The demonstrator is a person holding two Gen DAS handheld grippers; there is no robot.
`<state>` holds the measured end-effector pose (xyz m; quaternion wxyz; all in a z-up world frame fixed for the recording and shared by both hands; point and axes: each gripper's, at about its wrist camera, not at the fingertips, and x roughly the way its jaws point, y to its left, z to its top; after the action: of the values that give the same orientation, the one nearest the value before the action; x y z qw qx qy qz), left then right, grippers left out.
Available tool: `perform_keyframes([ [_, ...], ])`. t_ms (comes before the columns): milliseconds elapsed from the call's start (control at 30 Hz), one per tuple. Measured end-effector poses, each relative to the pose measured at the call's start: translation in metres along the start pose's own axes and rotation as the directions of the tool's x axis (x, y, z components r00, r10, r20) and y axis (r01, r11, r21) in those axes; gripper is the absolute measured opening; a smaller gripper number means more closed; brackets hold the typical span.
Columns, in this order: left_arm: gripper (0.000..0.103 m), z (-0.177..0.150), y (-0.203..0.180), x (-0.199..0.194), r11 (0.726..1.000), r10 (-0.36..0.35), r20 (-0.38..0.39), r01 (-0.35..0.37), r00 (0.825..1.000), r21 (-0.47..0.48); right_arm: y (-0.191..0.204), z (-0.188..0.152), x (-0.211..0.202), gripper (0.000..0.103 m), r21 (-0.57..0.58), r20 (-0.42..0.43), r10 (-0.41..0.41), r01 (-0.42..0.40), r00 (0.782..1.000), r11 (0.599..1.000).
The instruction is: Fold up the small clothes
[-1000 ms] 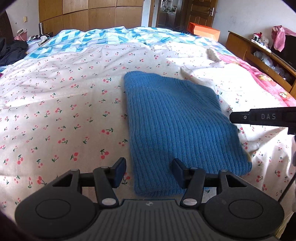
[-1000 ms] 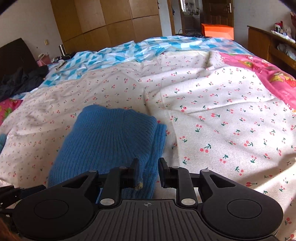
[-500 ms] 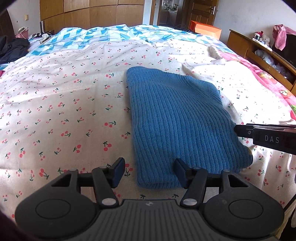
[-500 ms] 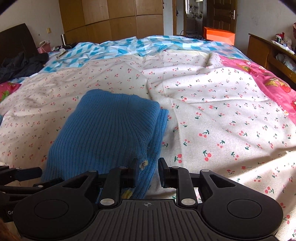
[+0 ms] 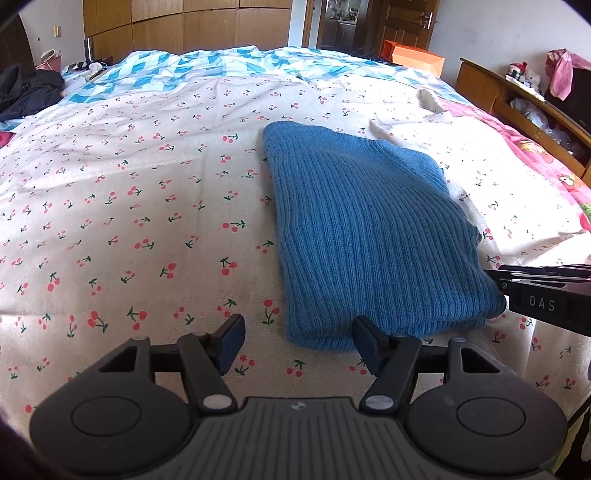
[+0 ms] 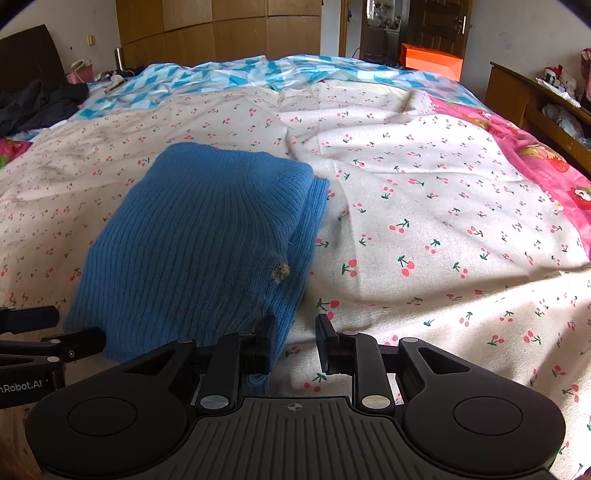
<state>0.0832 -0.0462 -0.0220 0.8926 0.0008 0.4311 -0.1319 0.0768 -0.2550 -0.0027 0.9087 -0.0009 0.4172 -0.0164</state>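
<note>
A blue ribbed knit garment (image 5: pixel 365 229) lies folded into a rough rectangle on the cherry-print bedsheet (image 5: pixel 147 206). My left gripper (image 5: pixel 299 341) is open and empty, just short of the garment's near edge. The right gripper's fingers (image 5: pixel 535 291) reach in from the right beside the garment's near right corner. In the right wrist view the garment (image 6: pixel 199 251) lies ahead and left, with a small yellow-brown spot on its right fold. My right gripper (image 6: pixel 293 341) is open a little and empty; its left finger touches the garment's near right corner.
A pink printed sheet (image 6: pixel 535 162) covers the bed's right side and a blue-white patterned quilt (image 5: pixel 207 70) its far end. A wooden shelf unit (image 5: pixel 524 110) stands to the right, wardrobes (image 6: pixel 218 29) behind, dark clothes (image 6: pixel 33 107) at far left, an orange box (image 6: pixel 430 61) beyond the bed.
Both grippers have drawn back toward the near edge of the bed, away from the garment. The right gripper's jaws have opened wider. The garment has stayed folded in place.
</note>
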Motion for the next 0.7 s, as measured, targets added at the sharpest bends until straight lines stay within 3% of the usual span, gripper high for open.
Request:
perform_keyframes([
  [700,0.069,-0.016,0.014,-0.003,0.999,0.033,-0.003,-0.033,0.999,-0.039,0.003,-0.023,0.004,0.023,-0.008,-0.026,-0.028,0.028,0.999,1.0],
])
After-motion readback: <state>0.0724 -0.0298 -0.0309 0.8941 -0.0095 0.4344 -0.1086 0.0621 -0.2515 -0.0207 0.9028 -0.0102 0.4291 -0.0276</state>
